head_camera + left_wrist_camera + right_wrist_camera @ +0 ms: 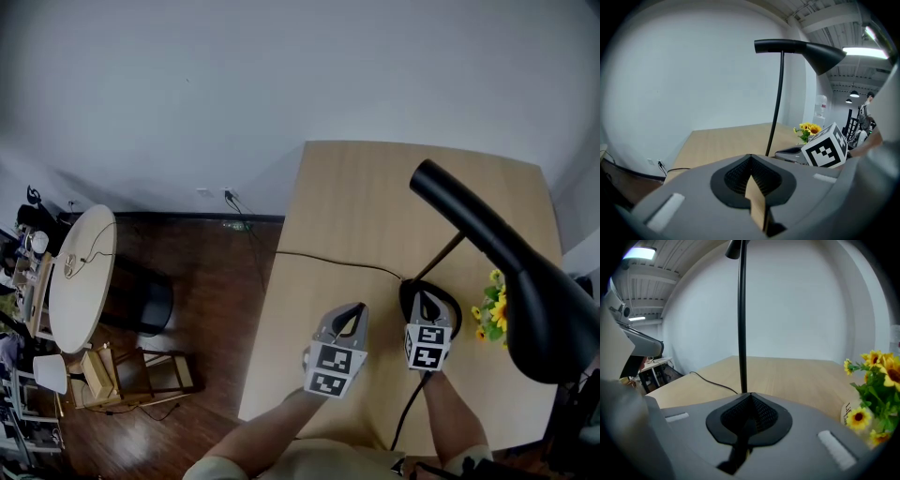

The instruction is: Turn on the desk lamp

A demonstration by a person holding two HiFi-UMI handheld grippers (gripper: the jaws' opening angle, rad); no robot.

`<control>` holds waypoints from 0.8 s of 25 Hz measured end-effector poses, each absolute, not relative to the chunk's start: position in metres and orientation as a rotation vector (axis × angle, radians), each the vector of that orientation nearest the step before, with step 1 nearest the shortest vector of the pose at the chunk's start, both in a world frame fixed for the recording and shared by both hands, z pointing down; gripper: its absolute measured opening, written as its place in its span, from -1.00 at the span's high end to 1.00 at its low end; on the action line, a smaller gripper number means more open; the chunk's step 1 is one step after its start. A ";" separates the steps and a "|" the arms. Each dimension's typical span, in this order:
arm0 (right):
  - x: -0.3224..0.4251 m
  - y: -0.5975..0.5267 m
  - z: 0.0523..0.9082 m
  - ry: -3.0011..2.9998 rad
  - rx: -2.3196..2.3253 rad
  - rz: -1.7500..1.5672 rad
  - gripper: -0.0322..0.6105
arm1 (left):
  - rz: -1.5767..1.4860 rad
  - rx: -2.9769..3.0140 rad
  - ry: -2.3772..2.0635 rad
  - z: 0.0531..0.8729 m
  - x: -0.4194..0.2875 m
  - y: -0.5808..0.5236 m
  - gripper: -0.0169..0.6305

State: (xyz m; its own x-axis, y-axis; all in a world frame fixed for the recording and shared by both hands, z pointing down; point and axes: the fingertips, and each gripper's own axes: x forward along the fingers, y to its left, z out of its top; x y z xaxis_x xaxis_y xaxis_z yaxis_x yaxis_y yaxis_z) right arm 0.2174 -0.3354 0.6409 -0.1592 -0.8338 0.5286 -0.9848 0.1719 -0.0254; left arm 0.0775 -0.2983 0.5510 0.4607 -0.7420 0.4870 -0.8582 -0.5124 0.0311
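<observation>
The black desk lamp stands on the wooden desk (366, 202); its long head (506, 272) looks dark and reaches over the right side. Its thin pole (741, 324) rises from a round black base (407, 300). My right gripper (427, 300) hangs over that base, jaws shut with nothing between them, and the pole stands just beyond its tip (750, 395). My left gripper (359, 309) is over bare desk to the left of the base, also shut and holding nothing. In the left gripper view its tip (750, 157) points at the desk, with the lamp head (806, 49) high up.
The lamp's cord (328, 258) runs left across the desk and off its left edge. A small pot of yellow flowers (492, 314) stands right of the base. Below on the floor are a round white table (80, 277), a black bin (141, 300) and a wooden stool (131, 375).
</observation>
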 end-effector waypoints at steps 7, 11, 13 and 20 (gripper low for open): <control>0.215 -0.341 0.668 -2.020 1.634 0.571 0.90 | 0.632 2.425 -1.369 0.557 0.077 -0.298 0.95; 0.217 -0.344 0.675 -2.000 1.618 0.596 0.90 | 0.647 2.416 -1.372 0.560 0.073 -0.295 0.95; 0.217 -0.344 0.678 -1.992 1.602 0.592 0.90 | 0.652 2.411 -1.374 0.562 0.070 -0.295 0.95; 0.216 -0.346 0.682 -1.984 1.584 0.615 0.90 | 0.656 2.409 -1.370 0.563 0.069 -0.292 0.95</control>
State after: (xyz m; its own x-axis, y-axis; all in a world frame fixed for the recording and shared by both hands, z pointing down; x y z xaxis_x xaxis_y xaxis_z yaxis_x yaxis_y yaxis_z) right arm 0.2164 -0.3455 0.6816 -0.1782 -0.7393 0.6494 -0.9770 0.2116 -0.0271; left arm 0.0687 -0.2919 0.5631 0.4436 -0.7297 0.5203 -0.8630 -0.5045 0.0282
